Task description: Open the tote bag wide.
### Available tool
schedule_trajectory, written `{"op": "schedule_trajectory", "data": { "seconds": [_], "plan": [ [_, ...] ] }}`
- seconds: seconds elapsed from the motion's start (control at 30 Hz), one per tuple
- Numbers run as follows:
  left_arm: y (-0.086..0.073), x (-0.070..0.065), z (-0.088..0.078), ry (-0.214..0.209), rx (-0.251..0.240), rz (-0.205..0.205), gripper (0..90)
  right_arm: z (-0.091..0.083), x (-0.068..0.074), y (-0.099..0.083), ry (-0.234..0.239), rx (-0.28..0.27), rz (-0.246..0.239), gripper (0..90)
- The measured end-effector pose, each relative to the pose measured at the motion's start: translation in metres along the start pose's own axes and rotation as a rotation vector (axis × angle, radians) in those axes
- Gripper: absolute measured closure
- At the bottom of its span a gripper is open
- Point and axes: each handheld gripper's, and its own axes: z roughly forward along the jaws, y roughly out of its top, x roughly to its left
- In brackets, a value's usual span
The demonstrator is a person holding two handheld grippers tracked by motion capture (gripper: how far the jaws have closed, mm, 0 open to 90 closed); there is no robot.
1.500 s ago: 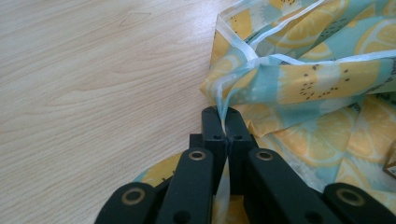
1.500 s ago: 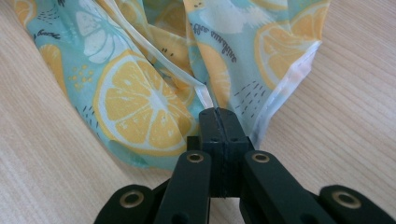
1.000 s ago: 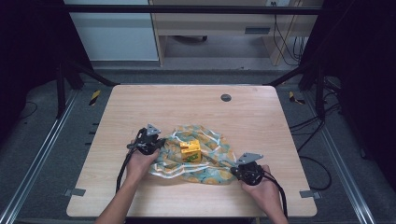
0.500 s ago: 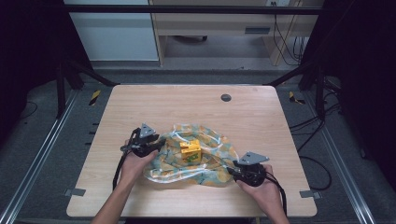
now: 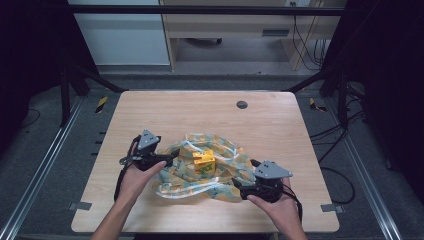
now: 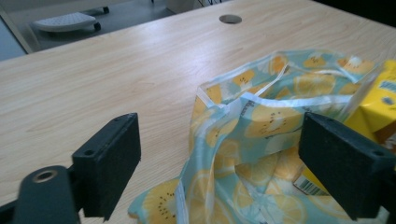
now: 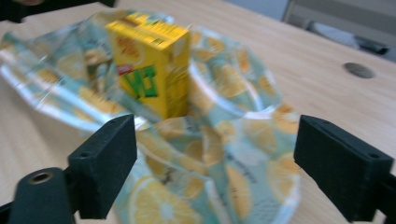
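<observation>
A crumpled teal bag (image 5: 227,150) printed with lemon slices lies on the wooden table (image 5: 190,115). A yellow drink carton (image 5: 204,161) stands upright in the middle of it. My left gripper (image 5: 172,156) hovers at the bag's left edge. Its jaws have just been opening and now stand wide, with bag film (image 6: 261,116) below and between them but not pressed; the carton (image 6: 378,107) is at the right. My right gripper (image 5: 237,186) is at the bag's near right edge. It has also just been opening and is spread wide over the bag (image 7: 243,154), facing the carton (image 7: 152,60).
A round dark cable hole (image 5: 242,104) sits in the far part of the table. Bare wood surrounds the bag on all sides. A black frame and floor rails run around the table, with cabinets beyond the far edge.
Both grippers have opened and let go of the bag's edges, rising slightly. The left one has drawn a little away to the left. The carton still stands in the bag.
</observation>
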Motion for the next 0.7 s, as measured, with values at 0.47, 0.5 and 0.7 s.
{"op": "schedule_trajectory", "data": {
  "seconds": [0.47,0.5,0.7],
  "plan": [
    [-0.016,0.034,-0.076,0.113,-0.028,-0.026,6.9,-0.024,-0.062,0.0,-0.219,-0.01,0.116,5.7],
    [-0.019,0.036,-0.079,0.122,-0.032,-0.03,6.9,-0.024,-0.064,-0.001,-0.227,-0.005,0.123,5.4],
    [-0.036,0.045,-0.089,0.155,-0.035,-0.065,4.1,-0.02,-0.079,-0.014,-0.277,0.02,0.2,6.4]
  ]
}}
